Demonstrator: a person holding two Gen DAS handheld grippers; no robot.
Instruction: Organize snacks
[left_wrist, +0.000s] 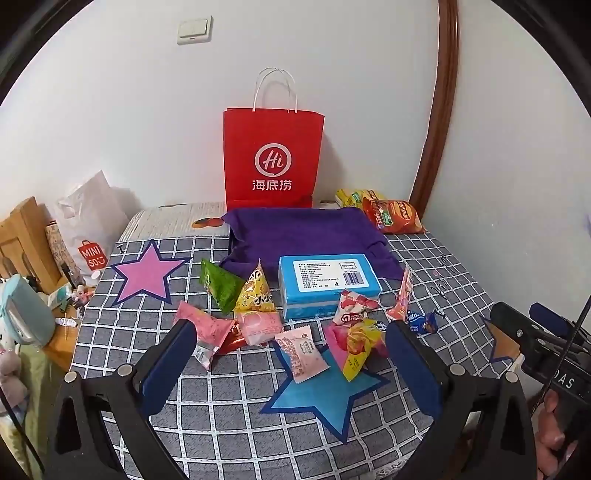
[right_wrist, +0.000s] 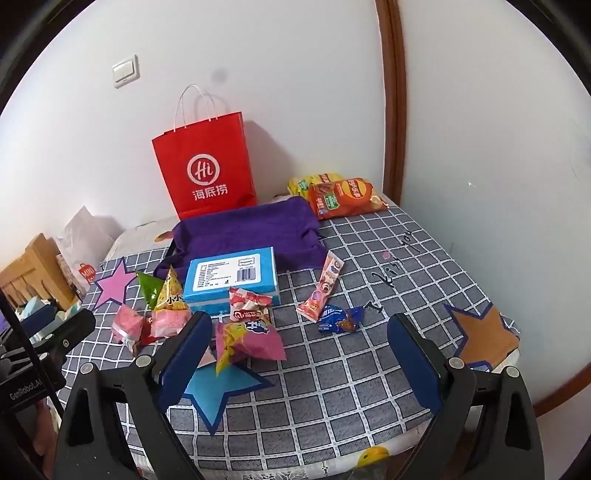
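Note:
Several small snack packets lie scattered on a checked grey cloth (left_wrist: 229, 406): a green one (left_wrist: 219, 286), a yellow triangular one (left_wrist: 256, 291), pink ones (left_wrist: 301, 354) and a pink-yellow bag (left_wrist: 356, 347). A blue box (left_wrist: 327, 286) lies behind them, in front of a purple cloth-lined tray (left_wrist: 303, 232). My left gripper (left_wrist: 291, 363) hovers open above the pink packets, nothing between its fingers. My right gripper (right_wrist: 299, 354) is open too, above the cloth near the pink-yellow bag (right_wrist: 247, 339), a blue packet (right_wrist: 341, 319) and a pink stick packet (right_wrist: 321, 290).
A red paper bag (left_wrist: 273, 158) stands against the white wall behind the tray. Orange and yellow chip bags (left_wrist: 391, 214) lie at the back right. A white shopping bag (left_wrist: 88, 229) and wooden furniture (left_wrist: 22, 240) crowd the left side. The right gripper's body (left_wrist: 543, 343) shows at the right.

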